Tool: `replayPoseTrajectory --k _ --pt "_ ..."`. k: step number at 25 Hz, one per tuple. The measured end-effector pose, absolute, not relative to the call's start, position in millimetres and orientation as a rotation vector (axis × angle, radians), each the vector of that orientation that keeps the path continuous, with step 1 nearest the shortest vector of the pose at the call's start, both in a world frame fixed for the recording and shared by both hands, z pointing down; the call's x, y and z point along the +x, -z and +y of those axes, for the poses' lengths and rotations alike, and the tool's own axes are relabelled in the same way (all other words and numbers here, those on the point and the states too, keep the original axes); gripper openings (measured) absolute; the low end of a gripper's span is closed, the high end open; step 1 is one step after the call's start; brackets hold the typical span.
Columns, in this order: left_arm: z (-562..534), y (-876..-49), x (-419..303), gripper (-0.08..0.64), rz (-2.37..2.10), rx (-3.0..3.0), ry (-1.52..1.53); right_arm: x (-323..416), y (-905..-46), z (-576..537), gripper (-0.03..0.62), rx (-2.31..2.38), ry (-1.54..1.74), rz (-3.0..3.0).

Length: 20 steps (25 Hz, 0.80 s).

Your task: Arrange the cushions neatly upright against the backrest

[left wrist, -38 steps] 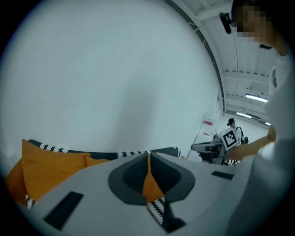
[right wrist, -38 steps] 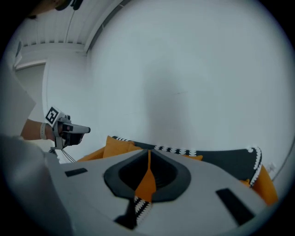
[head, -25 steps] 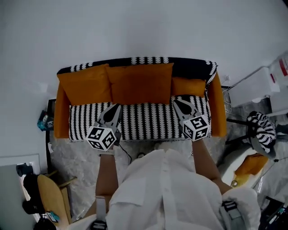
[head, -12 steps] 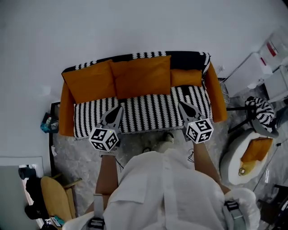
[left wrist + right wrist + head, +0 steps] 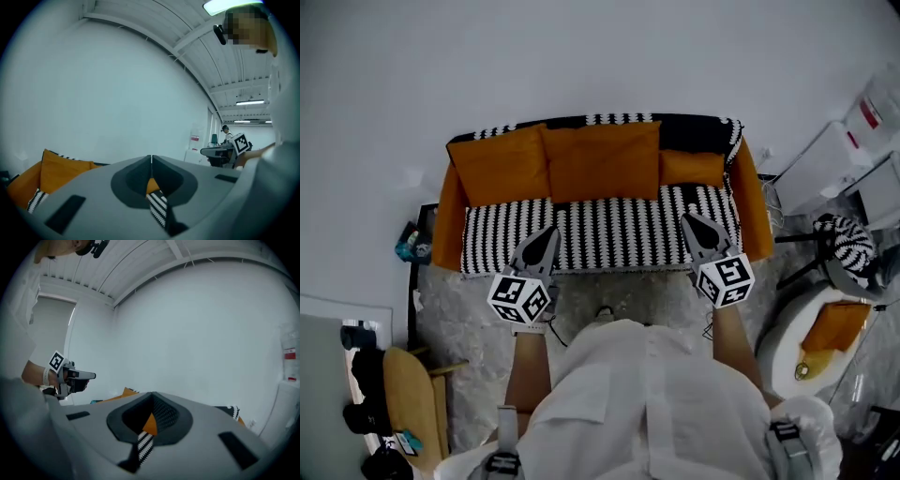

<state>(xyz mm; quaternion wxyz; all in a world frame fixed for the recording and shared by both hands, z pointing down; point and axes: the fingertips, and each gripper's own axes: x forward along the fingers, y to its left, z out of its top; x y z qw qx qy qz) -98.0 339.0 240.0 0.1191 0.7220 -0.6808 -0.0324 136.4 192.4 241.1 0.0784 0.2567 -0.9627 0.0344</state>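
So, both grippers hang in front of the sofa (image 5: 605, 239) with nothing in them. The left gripper (image 5: 546, 234) has its jaws pressed together, the tips meeting in a thin line in its own view. The right gripper (image 5: 688, 221) looks the same, jaws closed with only bits of sofa fabric showing far off behind them. Neither one touches a cushion. From the head view the left one points at the front left of the striped sofa top and the right one at the front right, well apart from each other. All three orange cushions are lined up along the backrest (image 5: 698, 133). The left cushion (image 5: 497, 164) leans against it by the left armrest (image 5: 448, 234). The middle cushion (image 5: 602, 159) is the widest and touches the left one edge to edge. The small cushion (image 5: 692, 167) sits just beside the middle one near the right armrest (image 5: 752, 202), lower than the other two, so more of the black backrest shows above it. The person's white shirt (image 5: 647, 403) fills the bottom of the head view, with grey marbled floor (image 5: 652, 298) between it and the sofa. Off to the right there's a white round chair (image 5: 787, 337) with a spare orange cushion (image 5: 836, 326) in it, and a wooden chair (image 5: 408, 398) sits at lower left.
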Motion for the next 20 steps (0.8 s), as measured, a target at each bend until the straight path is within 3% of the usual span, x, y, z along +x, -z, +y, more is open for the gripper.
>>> replayPoseTrajectory --k 20 --pt "356.2 -226.2 -19.9 0.021 -2.036 2.149 0.085 225.1 -215.5 221.8 0.006 0.795 -0.013 -2.918"
